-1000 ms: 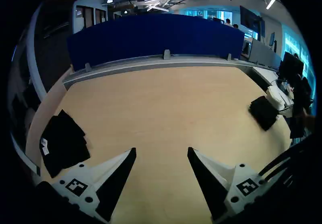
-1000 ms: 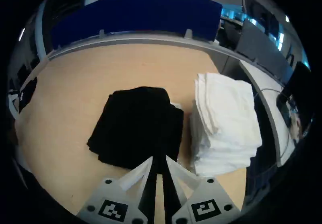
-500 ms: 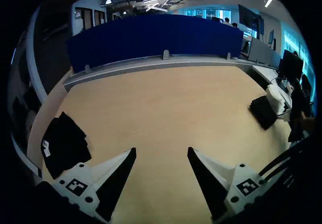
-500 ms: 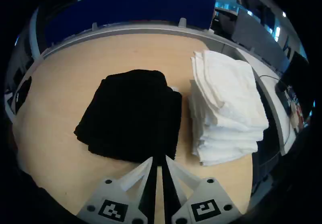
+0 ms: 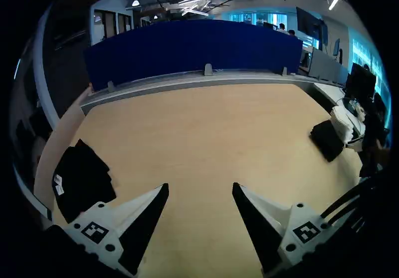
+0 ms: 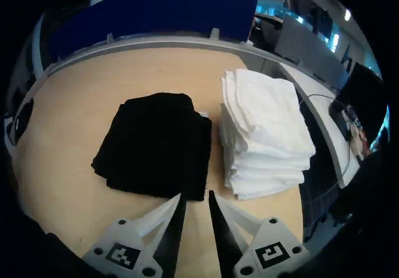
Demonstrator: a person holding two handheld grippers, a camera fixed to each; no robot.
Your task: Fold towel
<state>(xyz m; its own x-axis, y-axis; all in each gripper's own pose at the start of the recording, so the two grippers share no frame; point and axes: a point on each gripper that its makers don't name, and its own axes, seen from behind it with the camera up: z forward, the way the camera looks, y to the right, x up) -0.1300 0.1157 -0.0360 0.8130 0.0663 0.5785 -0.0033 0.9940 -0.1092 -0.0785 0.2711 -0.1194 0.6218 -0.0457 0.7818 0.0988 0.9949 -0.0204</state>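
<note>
In the right gripper view a folded black towel (image 6: pixel 152 145) lies on the wooden table (image 6: pixel 99 78), with a stack of folded white towels (image 6: pixel 262 133) just to its right. My right gripper (image 6: pixel 195 195) sits at the black towel's near edge, slightly open, with nothing between its fingers. In the left gripper view my left gripper (image 5: pixel 200 185) hovers wide open over bare table (image 5: pixel 209 128). A crumpled black towel (image 5: pixel 80 178) with a white tag lies to its left. The black towel (image 5: pixel 326 139) and the white stack (image 5: pixel 344 123) appear small at the far right.
A blue divider panel (image 5: pixel 194 46) on a grey rail runs along the table's far edge. A monitor (image 6: pixel 366 96) and cables stand on a desk beyond the white stack. The crumpled black towel (image 6: pixel 21 122) lies at the table's far left edge.
My right gripper's fingers have parted from nearly closed to slightly open, and its view has shifted a little over the two stacks. The left gripper has barely moved.
</note>
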